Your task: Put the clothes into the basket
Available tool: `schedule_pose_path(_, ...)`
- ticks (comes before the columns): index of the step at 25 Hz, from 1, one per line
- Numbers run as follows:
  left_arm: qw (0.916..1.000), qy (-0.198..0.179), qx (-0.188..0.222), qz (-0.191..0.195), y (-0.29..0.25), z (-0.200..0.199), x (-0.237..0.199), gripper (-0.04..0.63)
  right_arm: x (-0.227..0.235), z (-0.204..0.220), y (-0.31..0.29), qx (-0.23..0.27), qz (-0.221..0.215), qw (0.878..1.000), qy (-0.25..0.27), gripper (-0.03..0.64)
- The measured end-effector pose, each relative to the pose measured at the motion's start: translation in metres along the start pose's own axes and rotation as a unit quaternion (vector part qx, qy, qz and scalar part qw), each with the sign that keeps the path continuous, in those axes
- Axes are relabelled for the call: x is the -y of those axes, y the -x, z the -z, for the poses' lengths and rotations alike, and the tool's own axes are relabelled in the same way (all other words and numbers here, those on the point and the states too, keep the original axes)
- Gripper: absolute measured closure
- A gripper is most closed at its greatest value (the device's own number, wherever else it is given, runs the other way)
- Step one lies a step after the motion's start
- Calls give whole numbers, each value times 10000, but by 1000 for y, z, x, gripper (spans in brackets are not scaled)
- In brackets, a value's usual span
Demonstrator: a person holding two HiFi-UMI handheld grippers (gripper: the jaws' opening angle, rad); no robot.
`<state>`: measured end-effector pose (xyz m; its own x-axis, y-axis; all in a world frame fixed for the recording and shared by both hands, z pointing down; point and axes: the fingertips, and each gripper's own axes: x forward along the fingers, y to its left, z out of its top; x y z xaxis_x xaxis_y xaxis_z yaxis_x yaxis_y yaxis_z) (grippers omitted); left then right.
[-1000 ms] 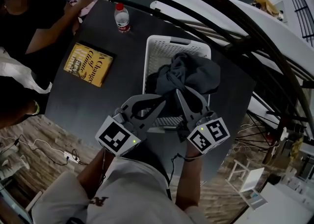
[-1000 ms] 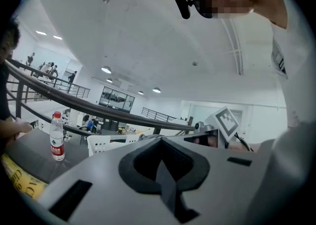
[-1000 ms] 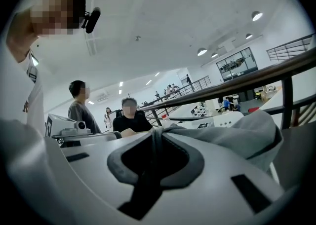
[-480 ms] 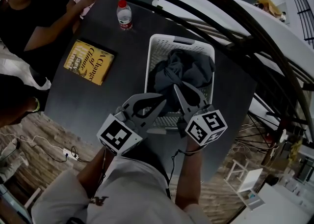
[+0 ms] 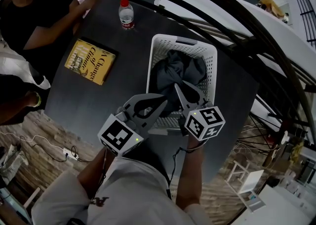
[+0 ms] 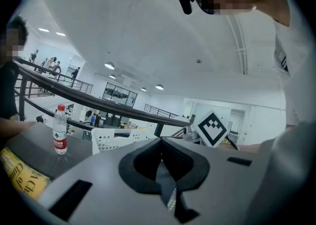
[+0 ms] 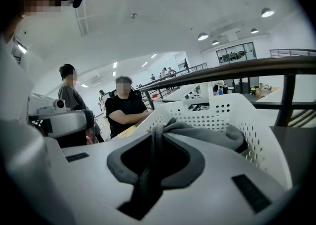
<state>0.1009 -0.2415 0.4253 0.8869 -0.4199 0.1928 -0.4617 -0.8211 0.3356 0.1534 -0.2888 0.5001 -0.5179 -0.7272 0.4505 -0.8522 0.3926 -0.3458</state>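
Observation:
A dark grey garment (image 5: pixel 178 70) lies bunched inside the white perforated basket (image 5: pixel 211 66) on the dark table. My right gripper (image 5: pixel 177 90) reaches over the basket's near rim and is shut on a fold of that garment. In the right gripper view the grey cloth (image 7: pixel 207 132) runs from between my right gripper's (image 7: pixel 154 134) closed jaws into the basket (image 7: pixel 249 115). Just left of it, at the basket's near left corner, my left gripper (image 5: pixel 164 100) is shut with nothing seen in it. The left gripper (image 6: pixel 161 143) looks past the basket's rim (image 6: pixel 112 137).
A yellow book (image 5: pixel 91 62) lies left of the basket, and a water bottle (image 5: pixel 126 15) stands at the table's far side. A person in black (image 5: pixel 34 17) sits at the far left corner. A dark curved railing (image 5: pixel 232 7) runs behind the table.
The right gripper has come down with the garment. The cloth, first heaped above the basket's rim, now sits lower inside it. The left gripper has stayed in place.

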Motion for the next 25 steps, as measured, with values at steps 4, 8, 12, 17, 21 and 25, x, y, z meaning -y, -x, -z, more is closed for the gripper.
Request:
schedule_pose_path(4,10000,7,-8,8,0,0,2,591,1,8,-3,-126,104,9998,78,557)
schedule_pose_path(8,10000,18,37,-14,0,1,1,591,1,13,-5,-223,181,9994,186,557)
schedule_pose_path(12,10000,19,-12,-8,0,2,1,591,4,15,-6,-282,267,9989,280,557)
schedule_pose_path(17,10000,15,20,-10,-2,5,1,591,7,20,-5,-394,351,9978,414,557)
schedule_pose_path(21,10000,23,-24,26,-2,2,3,591,10,22,-5,-416,408,9974,418,555)
schedule_pose_path(25,10000,34,33,-13,0,2,1,591,12,23,-5,-406,454,9973,400,552)
